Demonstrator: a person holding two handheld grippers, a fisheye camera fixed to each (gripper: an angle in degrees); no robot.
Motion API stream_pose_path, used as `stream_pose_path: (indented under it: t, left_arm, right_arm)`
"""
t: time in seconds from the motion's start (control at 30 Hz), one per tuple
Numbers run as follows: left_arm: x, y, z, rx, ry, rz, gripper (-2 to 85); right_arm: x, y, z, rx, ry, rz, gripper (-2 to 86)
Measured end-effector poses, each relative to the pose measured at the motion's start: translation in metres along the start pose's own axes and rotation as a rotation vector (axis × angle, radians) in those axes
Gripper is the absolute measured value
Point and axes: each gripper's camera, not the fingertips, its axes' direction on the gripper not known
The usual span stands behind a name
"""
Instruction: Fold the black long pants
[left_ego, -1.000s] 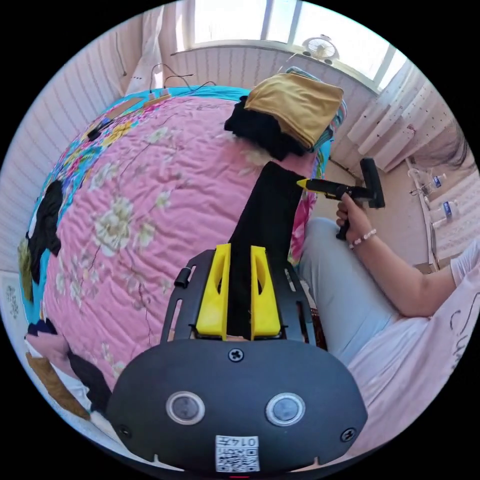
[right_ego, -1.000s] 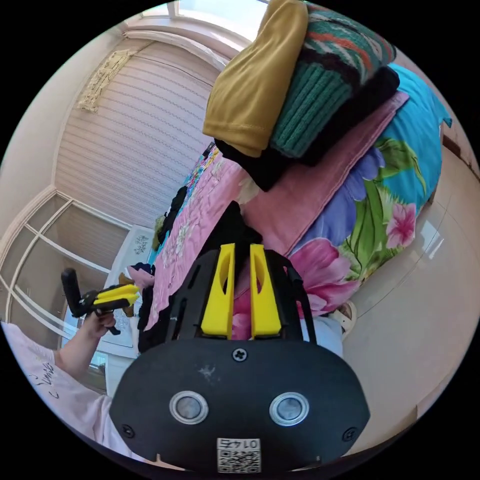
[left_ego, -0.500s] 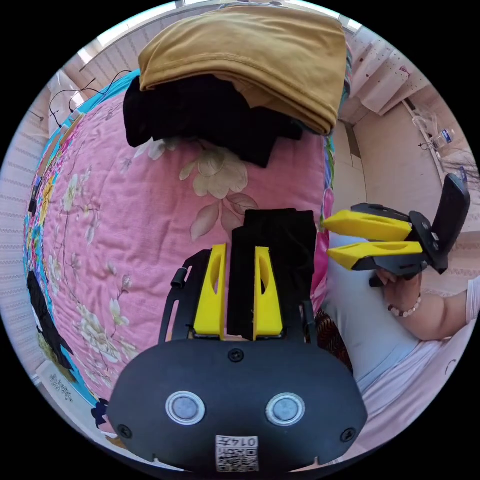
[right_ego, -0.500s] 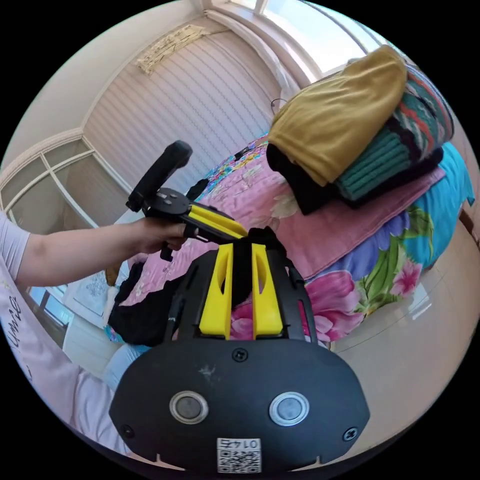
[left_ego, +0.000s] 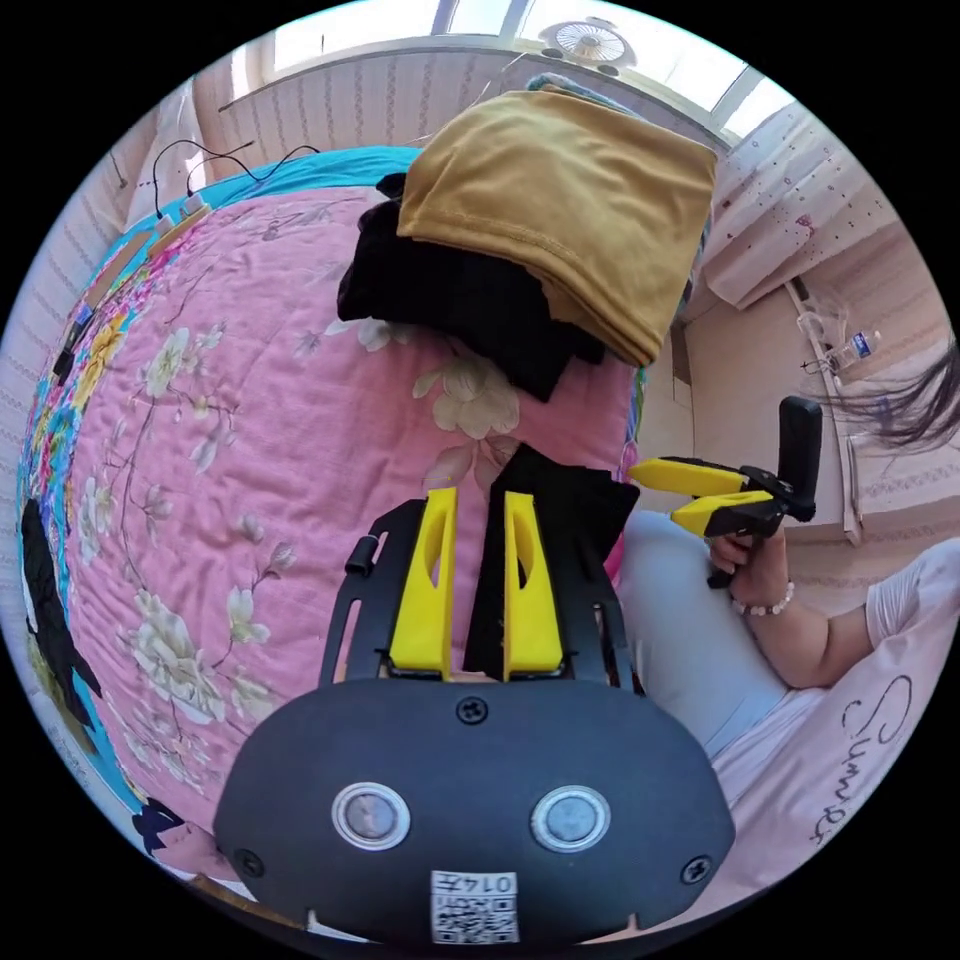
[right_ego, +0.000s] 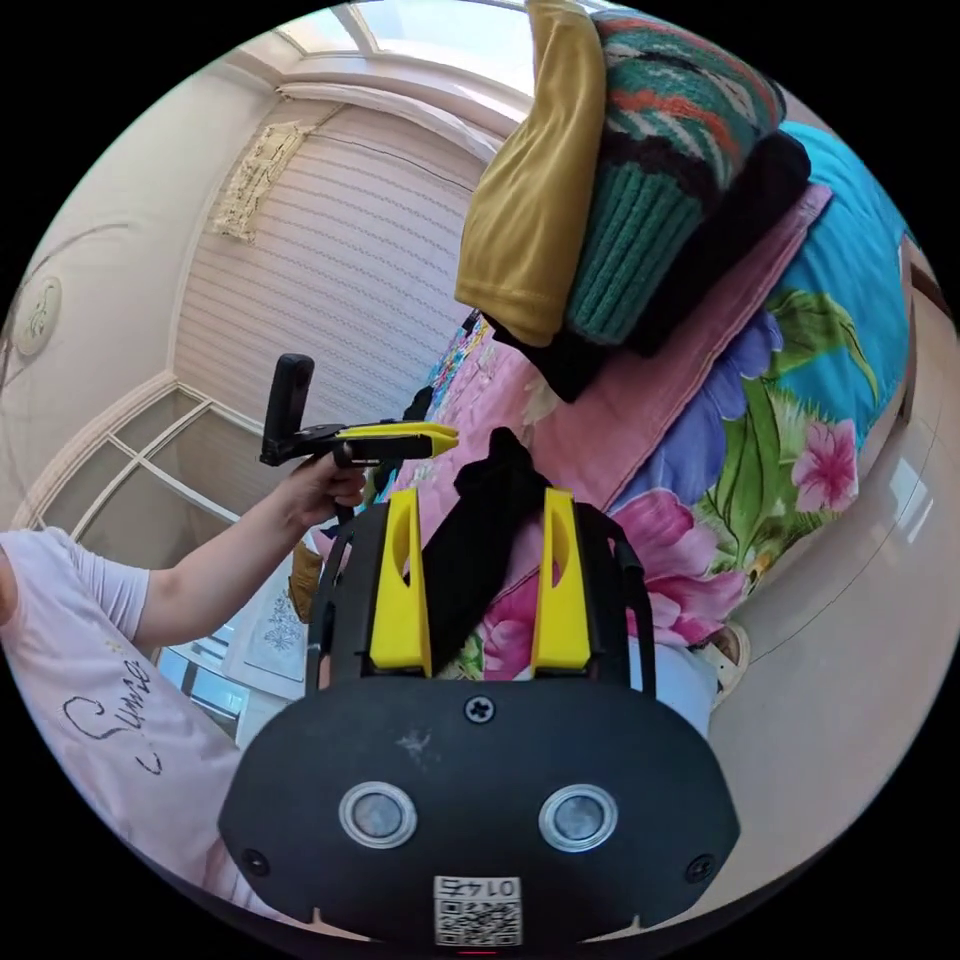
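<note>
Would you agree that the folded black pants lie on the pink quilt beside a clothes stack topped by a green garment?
Not quite: the top garment of the stack is mustard yellow, as the left gripper view shows. The folded black pants do lie on the pink quilt beside it.

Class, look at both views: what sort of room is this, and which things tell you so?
Most likely a bedroom in a home. A pink floral quilted bedspread covers a bed, a stack of folded clothes topped by a mustard-yellow garment sits on it, and a window with pale curtains runs behind.
</note>
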Motion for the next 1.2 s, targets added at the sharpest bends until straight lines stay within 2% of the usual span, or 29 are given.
stream_pose_path:
  t: [0.13,0.2,0.33,0.37,0.4,0.47,0.57,0.67,0.77,0.83,0.97,1.07,1.2]
  left_arm:
    - [-0.002,0.003,0.026,-0.046,0.038,0.010,10.1]
    - [-0.005,0.001,0.041,-0.051,0.073,-0.002,10.3]
    - [-0.009,0.003,0.049,-0.047,0.109,0.029,5.2]
    - [-0.011,0.003,0.040,-0.001,0.163,0.017,0.5]
    - [-0.009,0.002,0.028,0.053,0.163,0.030,-0.1]
    - [-0.003,-0.003,0.011,0.118,0.143,0.066,-0.6]
    - [0.012,-0.022,0.013,0.107,0.069,0.125,-0.8]
    - [0.022,-0.031,0.045,-0.007,-0.002,0.126,-0.4]
    - [0.019,-0.013,0.034,0.016,0.009,0.069,3.1]
    - [0.017,0.013,0.005,0.071,-0.017,0.042,4.8]
    - [0.032,0.129,-0.071,0.131,-0.223,-0.003,5.6]
    - [0.058,0.245,-0.095,0.094,-0.296,-0.119,6.1]
    - [0.099,0.386,-0.084,-0.004,-0.366,-0.293,7.0]
  right_arm:
    - [0.005,-0.013,0.023,-0.208,0.061,0.002,15.2]
    - [0.011,-0.019,0.035,-0.232,0.081,0.041,13.9]
    - [0.021,-0.020,0.032,-0.155,0.040,0.085,4.6]
    - [0.019,-0.019,0.026,-0.105,-0.007,0.058,3.9]
    - [0.018,-0.019,0.022,-0.081,-0.014,0.046,3.6]
    - [0.014,-0.018,0.008,0.029,-0.001,-0.004,2.8]
    - [0.018,-0.019,-0.002,0.129,0.034,0.028,2.4]
    - [0.034,-0.026,0.004,0.127,0.047,0.153,2.3]
    - [0.036,-0.029,0.006,0.129,0.025,0.197,2.3]
    - [0.028,-0.033,0.008,0.124,0.057,0.177,2.4]
    - [0.019,-0.033,0.004,0.220,0.033,0.202,2.8]
    - [0.010,-0.023,-0.008,0.373,0.043,0.257,2.9]
    - [-0.017,-0.030,-0.001,0.365,0.087,0.196,3.2]
